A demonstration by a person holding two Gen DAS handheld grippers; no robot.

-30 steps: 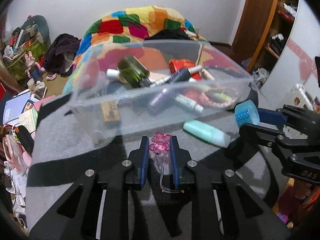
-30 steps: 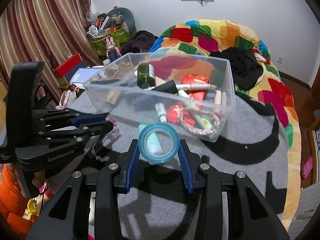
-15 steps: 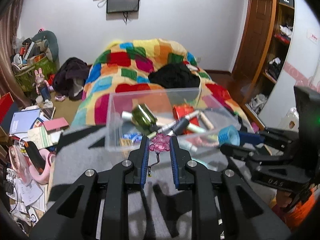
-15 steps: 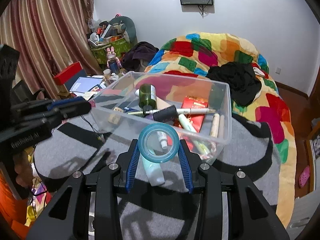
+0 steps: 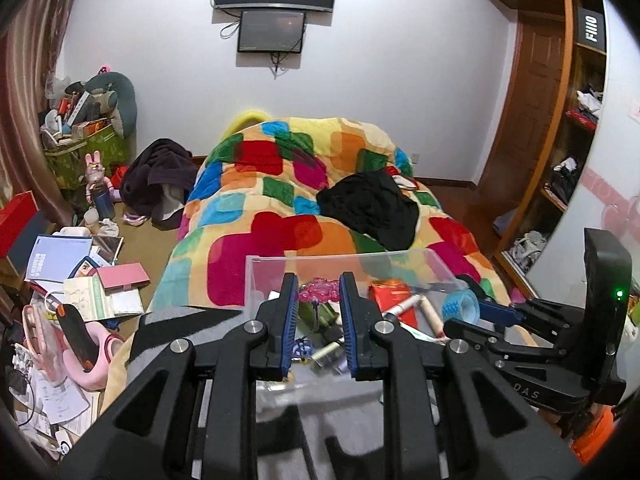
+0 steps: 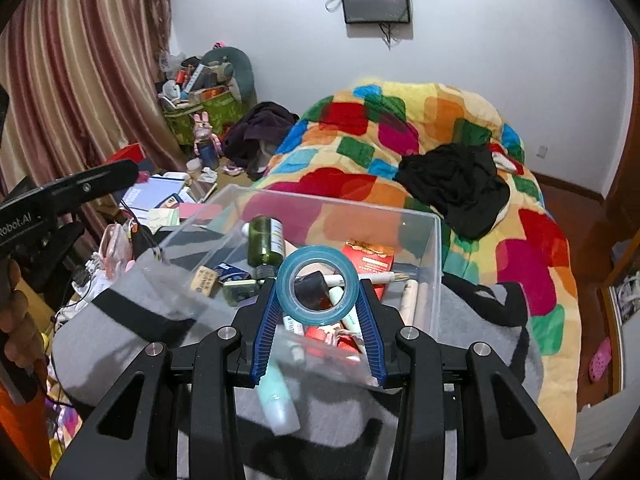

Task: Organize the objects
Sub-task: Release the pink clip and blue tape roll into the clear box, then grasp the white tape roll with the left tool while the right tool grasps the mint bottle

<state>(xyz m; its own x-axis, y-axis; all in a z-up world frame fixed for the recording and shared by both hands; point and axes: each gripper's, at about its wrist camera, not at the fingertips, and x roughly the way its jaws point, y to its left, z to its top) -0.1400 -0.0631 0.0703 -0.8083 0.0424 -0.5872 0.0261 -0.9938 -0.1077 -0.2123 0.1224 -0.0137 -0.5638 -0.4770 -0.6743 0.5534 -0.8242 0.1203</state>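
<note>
A clear plastic bin (image 6: pixel 434 240) stands on the grey striped bedcover and holds a green bottle (image 6: pixel 264 242), a red box (image 6: pixel 370 260), pens and tubes. My left gripper (image 5: pixel 319 294) is shut on a pink flower trinket (image 5: pixel 318 290) with a thin wire hanging from it, held above the bin (image 5: pixel 264 260). My right gripper (image 6: pixel 318 292) is shut on a blue tape roll (image 6: pixel 318 290), held over the bin's near edge; it also shows in the left wrist view (image 5: pixel 460 307). A mint tube (image 6: pixel 278 394) lies on the cover in front of the bin.
A patchwork blanket (image 5: pixel 280 200) with black clothing (image 5: pixel 370 204) covers the bed behind the bin. Books, boxes and papers (image 5: pixel 80 280) litter the floor at left. A wooden wardrobe (image 5: pixel 560 140) stands at right, curtains (image 6: pixel 80 80) at left.
Both grippers have risen and moved forward over the bin with their loads still held. The left gripper went from low in front of the bin to above its opening.
</note>
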